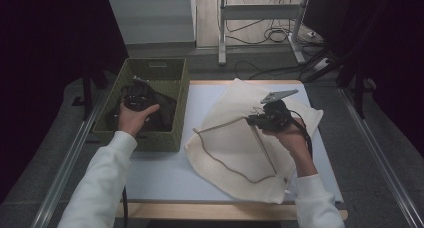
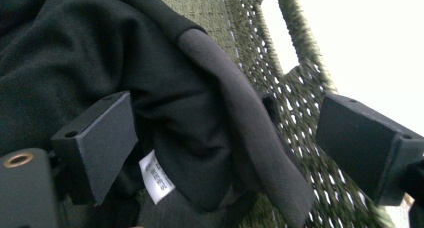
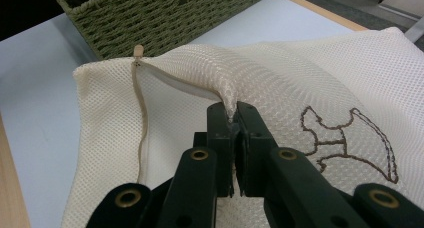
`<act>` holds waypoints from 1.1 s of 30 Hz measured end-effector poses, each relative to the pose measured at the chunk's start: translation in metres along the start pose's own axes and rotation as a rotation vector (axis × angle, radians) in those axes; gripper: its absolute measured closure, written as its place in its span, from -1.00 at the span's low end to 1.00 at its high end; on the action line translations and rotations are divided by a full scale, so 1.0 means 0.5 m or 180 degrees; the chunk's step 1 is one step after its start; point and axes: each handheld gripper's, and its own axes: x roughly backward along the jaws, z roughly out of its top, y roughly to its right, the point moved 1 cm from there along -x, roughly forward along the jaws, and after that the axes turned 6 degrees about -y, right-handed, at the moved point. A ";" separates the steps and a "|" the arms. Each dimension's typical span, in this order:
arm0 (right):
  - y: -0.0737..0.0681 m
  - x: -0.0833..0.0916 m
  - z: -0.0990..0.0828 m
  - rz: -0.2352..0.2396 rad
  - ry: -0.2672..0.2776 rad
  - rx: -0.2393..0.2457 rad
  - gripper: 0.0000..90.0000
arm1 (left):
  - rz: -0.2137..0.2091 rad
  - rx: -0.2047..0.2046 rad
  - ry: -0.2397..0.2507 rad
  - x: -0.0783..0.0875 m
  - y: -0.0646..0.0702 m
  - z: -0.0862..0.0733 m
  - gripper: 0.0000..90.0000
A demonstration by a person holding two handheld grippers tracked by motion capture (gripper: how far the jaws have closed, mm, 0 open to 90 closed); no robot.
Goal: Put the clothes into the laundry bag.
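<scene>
Your left hand (image 1: 131,117) reaches forward with the forearm level over the left table edge and tips the left gripper (image 1: 137,99) down into the one olive-green woven rectangular basket (image 1: 181,103). Your right hand (image 1: 290,135) is raised with the wrist bent, holding the right gripper (image 1: 254,120) pointed leftward above the one cream mesh laundry bag (image 1: 230,148), which lies on the pale blue table top (image 1: 160,173) beside the basket. The left gripper view adds what the high view cannot resolve: the left gripper (image 2: 225,138) has its two jaws spread wide with nothing pressed between the pads, and the black fabric garment (image 2: 190,118) with one white sewn-in label (image 2: 156,177) lies directly ahead of and between them, against the basket wall (image 2: 260,53) on the right-jaw side. The right gripper view shows the right gripper (image 3: 233,119) closed tight on a pinched fold of the mesh bag (image 3: 280,73), lifting it into a peak at the jaw tips. To the left of the jaws runs one beige zipper (image 3: 141,118) ending in one pull tab; to the right sits one brown stitched emblem (image 3: 350,138). The basket's side (image 3: 165,18) stands beyond the jaw tips. Count: two grippers, one basket, one bag, one garment.
</scene>
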 end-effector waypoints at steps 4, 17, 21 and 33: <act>0.000 0.001 0.000 -0.0004 0.0003 -0.0003 0.90 | 0.0011 0.0051 -0.0039 -0.014 -0.011 0.003 -0.82; -0.002 0.000 0.001 -0.0059 0.0029 0.0025 0.90 | -0.0034 0.0139 -0.0181 -0.051 -0.026 0.025 -0.88; -0.003 -0.001 0.001 -0.0061 0.0017 0.0034 0.90 | 0.0017 0.0152 -0.0189 -0.054 -0.028 0.038 -0.86; 0.001 -0.003 0.000 -0.0053 0.0010 0.0017 0.90 | 0.0158 0.0259 -0.0340 -0.112 -0.041 0.061 -0.89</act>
